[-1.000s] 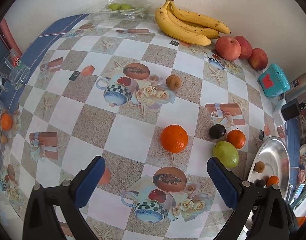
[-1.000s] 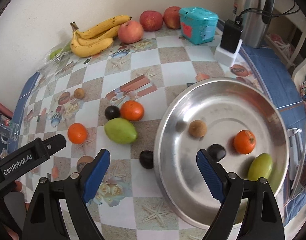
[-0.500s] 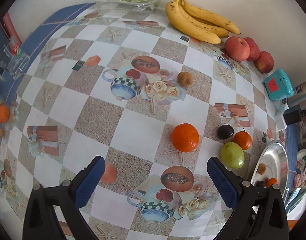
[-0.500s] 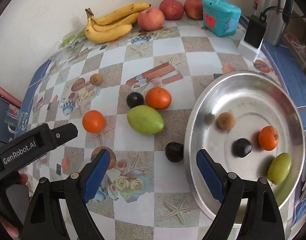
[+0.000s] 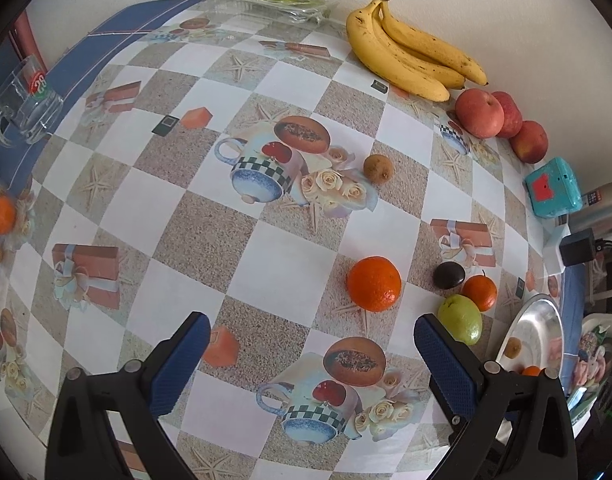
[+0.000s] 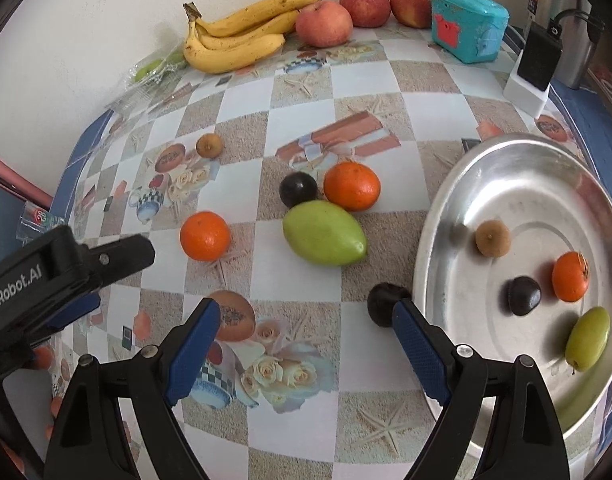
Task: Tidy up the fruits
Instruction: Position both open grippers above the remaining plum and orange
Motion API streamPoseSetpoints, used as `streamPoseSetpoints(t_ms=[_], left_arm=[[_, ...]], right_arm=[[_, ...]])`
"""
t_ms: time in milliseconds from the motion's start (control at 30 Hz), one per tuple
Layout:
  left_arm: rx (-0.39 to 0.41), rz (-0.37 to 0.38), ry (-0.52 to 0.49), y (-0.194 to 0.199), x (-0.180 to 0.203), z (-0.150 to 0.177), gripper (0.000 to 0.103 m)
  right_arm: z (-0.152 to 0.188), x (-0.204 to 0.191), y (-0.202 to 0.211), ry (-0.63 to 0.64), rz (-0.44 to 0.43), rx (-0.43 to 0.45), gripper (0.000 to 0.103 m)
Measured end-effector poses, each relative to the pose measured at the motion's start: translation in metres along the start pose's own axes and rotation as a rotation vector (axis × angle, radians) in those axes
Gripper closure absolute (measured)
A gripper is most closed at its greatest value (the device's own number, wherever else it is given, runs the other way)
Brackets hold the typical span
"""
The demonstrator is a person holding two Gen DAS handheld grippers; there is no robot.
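My left gripper [image 5: 308, 344] is open and empty above the patterned tablecloth; an orange [image 5: 374, 284] lies just ahead, right of centre. My right gripper [image 6: 306, 324] is open and empty, left of the steel plate [image 6: 506, 168]. A green mango [image 6: 324, 233], an orange [image 6: 352, 186], a dark plum [image 6: 297, 189] and another orange [image 6: 205, 236] lie ahead of it. A dark plum [image 6: 382, 300] sits by its right finger. The plate holds a brown fruit [image 6: 492, 238], a small orange [image 6: 570, 277], a dark plum [image 6: 522, 296] and a green fruit [image 6: 588, 338].
Bananas [image 6: 241, 36], three apples [image 6: 324, 24] and a teal box [image 6: 468, 24] line the back wall. A charger [image 6: 536, 68] stands at the right. A small brown fruit [image 5: 378, 167] lies mid-table. A glass mug [image 5: 23, 106] stands at the left edge.
Both grippers have shifted left and a little forward over the table. The plate has slid toward the right edge of both views. No fruit has moved.
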State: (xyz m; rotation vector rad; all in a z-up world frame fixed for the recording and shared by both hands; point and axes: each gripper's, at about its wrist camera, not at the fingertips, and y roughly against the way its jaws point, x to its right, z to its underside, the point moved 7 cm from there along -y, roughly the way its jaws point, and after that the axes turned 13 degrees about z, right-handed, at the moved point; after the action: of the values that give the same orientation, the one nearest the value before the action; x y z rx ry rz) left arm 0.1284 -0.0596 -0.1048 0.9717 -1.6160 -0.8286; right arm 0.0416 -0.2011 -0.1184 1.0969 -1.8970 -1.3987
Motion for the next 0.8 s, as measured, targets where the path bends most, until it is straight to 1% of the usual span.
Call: streamPoseSetpoints(t_ms=[167, 333, 467, 533, 600, 800], left_arm=[[0.001, 0.010, 0.020, 0.001, -0.005, -0.002, 0.000], [0.001, 0.014, 0.046, 0.002, -0.012, -0.003, 0.000], [0.006, 0.017, 0.059, 0.004, -0.015, -0.005, 0.000], [0.005, 0.019, 0.066, 0.003, -0.016, -0.005, 0.000], [0.004, 0.021, 0.068, 0.003, -0.016, -0.005, 0.000], [0.004, 0.020, 0.069, 0.003, -0.016, -0.005, 0.000]], right_arm=[[-0.008, -0.004, 0.000, 0.012, 0.008, 0.050, 0.015], [-0.011, -0.006, -0.006, 0.051, 0.053, 0.075, 0.015], [-0.017, -0.007, -0.002, 0.060, 0.070, 0.125, 0.015], [-0.017, -0.008, -0.004, 0.057, 0.049, 0.120, 0.015], [-0.014, -0.009, -0.009, 0.049, 0.028, 0.096, 0.015], [-0.010, -0.008, -0.017, 0.054, 0.039, 0.072, 0.015]])
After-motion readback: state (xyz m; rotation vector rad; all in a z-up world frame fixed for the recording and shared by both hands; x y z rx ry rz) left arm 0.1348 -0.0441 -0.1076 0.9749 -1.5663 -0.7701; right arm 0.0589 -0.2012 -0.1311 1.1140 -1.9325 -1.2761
